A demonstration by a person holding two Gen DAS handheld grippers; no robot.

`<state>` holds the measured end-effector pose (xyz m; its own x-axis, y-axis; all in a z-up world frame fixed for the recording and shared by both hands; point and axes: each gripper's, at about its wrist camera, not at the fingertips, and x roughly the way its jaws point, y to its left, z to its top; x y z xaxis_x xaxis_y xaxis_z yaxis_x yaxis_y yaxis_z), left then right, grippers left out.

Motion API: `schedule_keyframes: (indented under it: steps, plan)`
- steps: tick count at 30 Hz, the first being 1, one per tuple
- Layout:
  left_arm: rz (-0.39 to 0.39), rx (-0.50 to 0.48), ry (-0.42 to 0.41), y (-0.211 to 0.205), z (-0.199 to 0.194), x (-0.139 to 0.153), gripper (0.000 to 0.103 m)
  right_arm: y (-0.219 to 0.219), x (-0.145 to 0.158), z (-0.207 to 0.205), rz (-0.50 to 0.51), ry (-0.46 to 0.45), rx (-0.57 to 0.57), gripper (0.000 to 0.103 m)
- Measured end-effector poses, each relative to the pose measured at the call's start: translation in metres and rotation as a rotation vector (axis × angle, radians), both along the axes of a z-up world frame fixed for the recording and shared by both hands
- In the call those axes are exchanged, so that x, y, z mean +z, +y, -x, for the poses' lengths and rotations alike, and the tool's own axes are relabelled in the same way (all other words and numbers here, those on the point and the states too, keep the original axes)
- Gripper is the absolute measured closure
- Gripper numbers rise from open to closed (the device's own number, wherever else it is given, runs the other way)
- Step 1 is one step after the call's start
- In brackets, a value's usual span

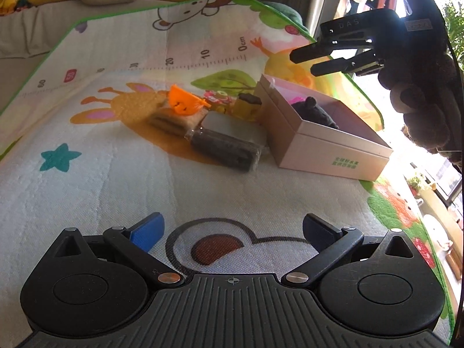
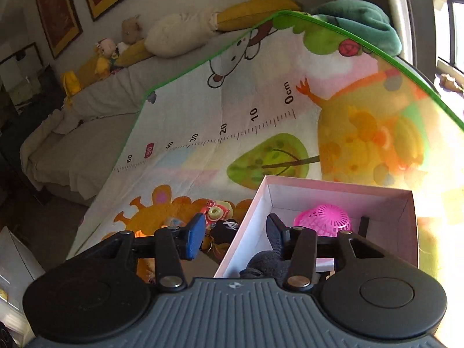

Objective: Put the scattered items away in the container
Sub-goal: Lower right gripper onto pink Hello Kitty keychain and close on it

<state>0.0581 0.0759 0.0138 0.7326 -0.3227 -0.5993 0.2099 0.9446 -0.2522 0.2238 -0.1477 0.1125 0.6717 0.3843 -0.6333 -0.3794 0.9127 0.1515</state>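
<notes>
A pale pink open box point(image 1: 327, 148) sits on the play mat, with a dark plush toy point(image 1: 316, 113) inside it. Left of the box lie an orange toy point(image 1: 185, 103), a tan pack point(image 1: 169, 121), a dark wrapped packet point(image 1: 229, 148), a yellow item point(image 1: 246, 105) and a pink-green toy point(image 1: 217, 97). My left gripper point(image 1: 233, 232) rests low over the mat, open and empty. My right gripper point(image 1: 304, 62) hovers above the box's far corner, open and empty. In the right wrist view the right gripper point(image 2: 235, 237) straddles the box wall point(image 2: 246, 217) from above. A pink mesh ball point(image 2: 322, 217) and the plush point(image 2: 264, 264) lie inside.
The cartoon play mat point(image 1: 101, 174) has a green border and ruler print. Beyond it are a grey sofa point(image 2: 95, 121) with stuffed toys and a green cushion point(image 2: 356, 20). Bright windows stand at the right. A gloved hand point(image 1: 420, 101) holds the right gripper.
</notes>
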Motion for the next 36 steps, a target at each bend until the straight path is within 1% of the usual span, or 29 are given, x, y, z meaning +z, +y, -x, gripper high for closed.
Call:
schedule_keyframes:
  steps: [2, 4, 6, 7, 10, 13, 16, 18, 19, 21, 22, 24, 25, 26, 28, 30, 32, 33, 34, 35, 36]
  plan:
    - [-0.005, 0.01, 0.001, 0.002, 0.001, 0.0, 0.0, 0.03, -0.008, 0.01, 0.067, -0.003, 0.072, 0.057]
    - [-0.01, 0.02, 0.002, 0.004, 0.002, 0.001, 0.0, 0.061, -0.02, 0.008, 0.119, 0.045, 0.114, 0.057]
    - [-0.02, 0.029, 0.0, 0.006, 0.006, 0.002, 0.0, 0.082, -0.03, -0.01, 0.167, 0.066, 0.096, 0.057]
    - [-0.023, 0.034, -0.001, 0.008, 0.008, 0.003, 0.0, 0.088, -0.032, -0.023, 0.173, 0.082, 0.076, 0.056]
    - [-0.019, 0.053, -0.005, 0.013, 0.015, 0.004, 0.0, 0.09, -0.037, -0.073, 0.148, 0.164, -0.031, 0.055]
    - [-0.008, 0.074, -0.002, 0.02, 0.018, 0.004, 0.0, 0.095, -0.048, -0.114, 0.171, 0.261, -0.062, 0.049]
    - [-0.005, 0.081, -0.009, 0.024, 0.016, 0.006, 0.0, 0.106, -0.065, -0.134, 0.23, 0.306, -0.085, 0.049]
    - [-0.011, 0.078, -0.017, 0.024, 0.014, 0.009, 0.0, 0.114, -0.069, -0.138, 0.269, 0.293, -0.083, 0.048]
    - [-0.016, 0.075, -0.022, 0.024, 0.014, 0.01, 0.0, 0.118, -0.072, -0.139, 0.282, 0.303, -0.064, 0.051]
    - [-0.023, 0.068, -0.029, 0.022, 0.013, 0.012, 0.0, 0.123, -0.07, -0.133, 0.291, 0.283, -0.037, 0.053]
    - [-0.025, 0.064, -0.03, 0.022, 0.013, 0.012, 0.0, 0.123, -0.068, -0.129, 0.293, 0.272, -0.023, 0.055]
    - [-0.032, 0.06, -0.031, 0.02, 0.013, 0.011, 0.0, 0.119, -0.05, -0.111, 0.259, 0.229, 0.006, 0.074]
    - [-0.035, 0.056, -0.03, 0.019, 0.013, 0.011, 0.0, 0.112, -0.038, -0.099, 0.219, 0.223, 0.032, 0.101]
    - [-0.035, 0.051, -0.027, 0.018, 0.014, 0.01, 0.0, 0.106, -0.026, -0.088, 0.184, 0.208, 0.048, 0.102]
    - [-0.039, 0.036, -0.019, 0.015, 0.013, 0.008, 0.0, 0.089, 0.008, -0.053, 0.129, 0.125, 0.099, 0.102]
    - [-0.047, 0.021, -0.017, 0.01, 0.01, 0.007, 0.0, 0.08, 0.029, -0.03, 0.13, 0.077, 0.134, 0.101]
    - [-0.051, -0.001, -0.027, 0.002, 0.008, 0.009, 0.0, 0.078, 0.037, -0.022, 0.163, 0.08, 0.134, 0.101]
    - [-0.05, -0.006, -0.034, -0.002, 0.008, 0.011, 0.0, 0.079, 0.036, -0.025, 0.175, 0.092, 0.118, 0.1]
    - [-0.046, -0.009, -0.041, -0.005, 0.008, 0.013, 0.0, 0.081, 0.033, -0.031, 0.176, 0.111, 0.109, 0.096]
    - [-0.042, -0.011, -0.048, -0.007, 0.009, 0.016, 0.0, 0.083, 0.029, -0.037, 0.172, 0.13, 0.103, 0.084]
    - [-0.039, -0.012, -0.053, -0.008, 0.011, 0.018, 0.0, 0.086, 0.022, -0.048, 0.168, 0.155, 0.09, 0.075]
